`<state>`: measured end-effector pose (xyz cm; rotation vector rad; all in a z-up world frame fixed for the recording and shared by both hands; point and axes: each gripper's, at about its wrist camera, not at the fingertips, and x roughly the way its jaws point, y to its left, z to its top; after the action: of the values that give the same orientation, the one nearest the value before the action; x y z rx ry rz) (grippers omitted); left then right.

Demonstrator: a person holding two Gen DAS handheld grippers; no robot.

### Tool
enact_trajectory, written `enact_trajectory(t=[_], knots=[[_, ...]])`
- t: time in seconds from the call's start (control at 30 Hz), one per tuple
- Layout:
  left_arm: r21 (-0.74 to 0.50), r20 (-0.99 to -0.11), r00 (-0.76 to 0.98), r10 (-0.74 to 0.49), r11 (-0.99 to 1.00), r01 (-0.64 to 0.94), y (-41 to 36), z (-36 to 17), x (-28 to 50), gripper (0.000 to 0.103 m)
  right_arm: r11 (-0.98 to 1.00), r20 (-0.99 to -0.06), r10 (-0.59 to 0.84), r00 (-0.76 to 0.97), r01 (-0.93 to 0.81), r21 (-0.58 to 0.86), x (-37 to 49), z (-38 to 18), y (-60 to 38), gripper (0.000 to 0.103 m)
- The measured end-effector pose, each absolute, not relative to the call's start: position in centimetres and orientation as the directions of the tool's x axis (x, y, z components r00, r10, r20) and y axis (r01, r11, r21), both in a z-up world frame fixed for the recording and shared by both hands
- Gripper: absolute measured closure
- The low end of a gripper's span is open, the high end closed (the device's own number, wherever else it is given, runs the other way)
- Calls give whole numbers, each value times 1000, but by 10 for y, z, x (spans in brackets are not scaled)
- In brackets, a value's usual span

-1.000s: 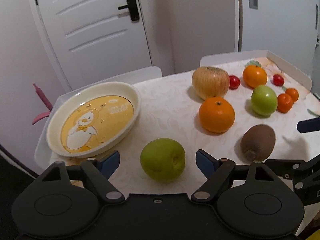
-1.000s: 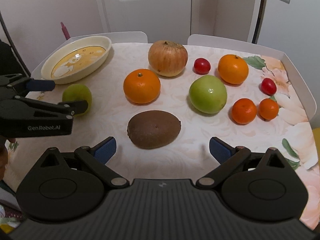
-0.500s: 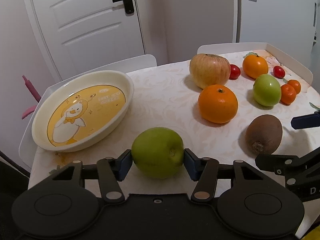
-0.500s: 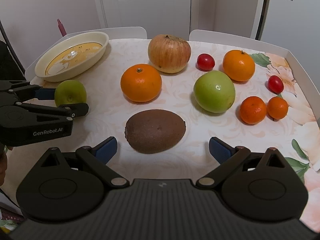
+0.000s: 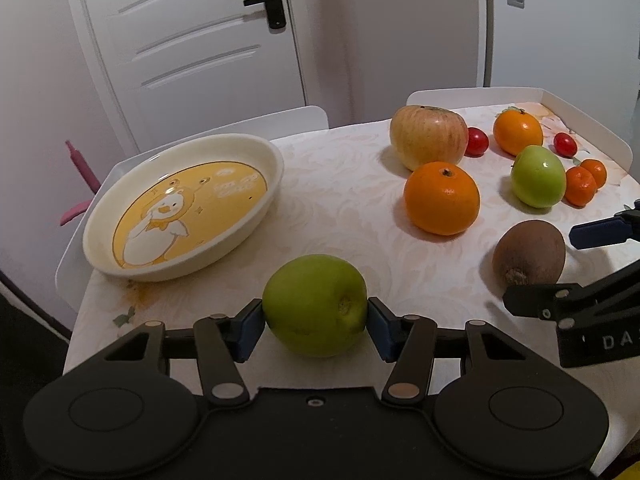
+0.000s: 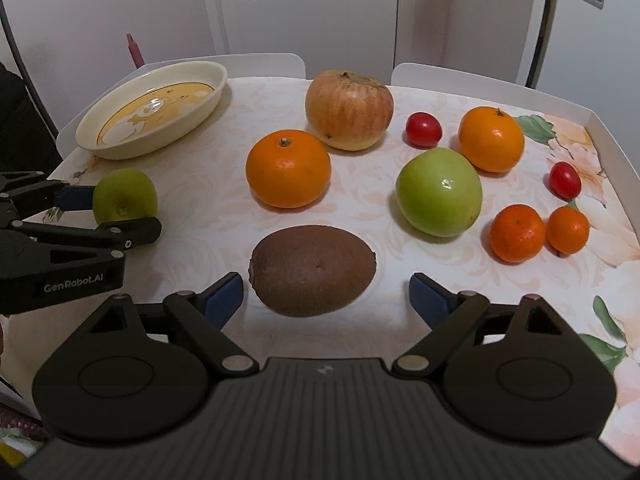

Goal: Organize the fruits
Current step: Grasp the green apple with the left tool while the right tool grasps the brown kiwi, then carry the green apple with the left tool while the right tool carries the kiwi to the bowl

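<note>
Green apple (image 5: pixel 315 305) sits at the table's (image 5: pixel 344 208) near edge, pinched between the left gripper's (image 5: pixel 315 322) fingers, which just closed on it. Right gripper (image 6: pixel 326 294) is spread behind the kiwi (image 6: pixel 313 270). Round, smooth fruit could easily squirt out when lifted toward the dish (image 5: pixel 256 216).

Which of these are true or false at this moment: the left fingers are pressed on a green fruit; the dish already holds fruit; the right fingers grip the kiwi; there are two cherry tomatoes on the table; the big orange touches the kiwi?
1. The left gripper is shut on the small green fruit. True.
2. The duck dish holds fruit. False: it holds none.
3. The right gripper grips the kiwi. False: its fingers stand apart from it.
4. Two cherry tomatoes lie on the table. True.
5. The big orange touches the kiwi. False: tablecloth shows between them.
</note>
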<state>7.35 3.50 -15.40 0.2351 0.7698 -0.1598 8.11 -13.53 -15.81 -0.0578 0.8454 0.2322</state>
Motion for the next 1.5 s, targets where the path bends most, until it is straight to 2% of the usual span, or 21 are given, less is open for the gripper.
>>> enact_trajectory(t=[0.37, 0.43, 0.53, 0.77, 1.1, 1.5], knots=[[136, -698, 716, -15, 979, 153, 38, -153, 60, 44, 961, -738, 199, 645, -275, 18, 83, -161, -127, 12], [133, -697, 717, -6, 981, 138, 39, -152, 57, 44, 959, -737, 198, 646, -282, 11, 83, -162, -126, 19], [129, -691, 723, 6, 985, 115, 40, -150, 52, 44, 956, -737, 201, 645, -294, 3, 84, -162, -127, 21], [107, -672, 740, 41, 993, 43, 41, -136, 39, 44, 945, -733, 231, 640, -326, 13, 83, -152, -130, 22], [74, -622, 776, 102, 995, -71, 53, -83, 28, 44, 914, -704, 309, 639, -405, 34, 90, -95, -124, 22], [87, -572, 816, 83, 995, -40, 109, -38, 79, 44, 915, -660, 340, 670, -398, 67, 143, -41, -75, 22]])
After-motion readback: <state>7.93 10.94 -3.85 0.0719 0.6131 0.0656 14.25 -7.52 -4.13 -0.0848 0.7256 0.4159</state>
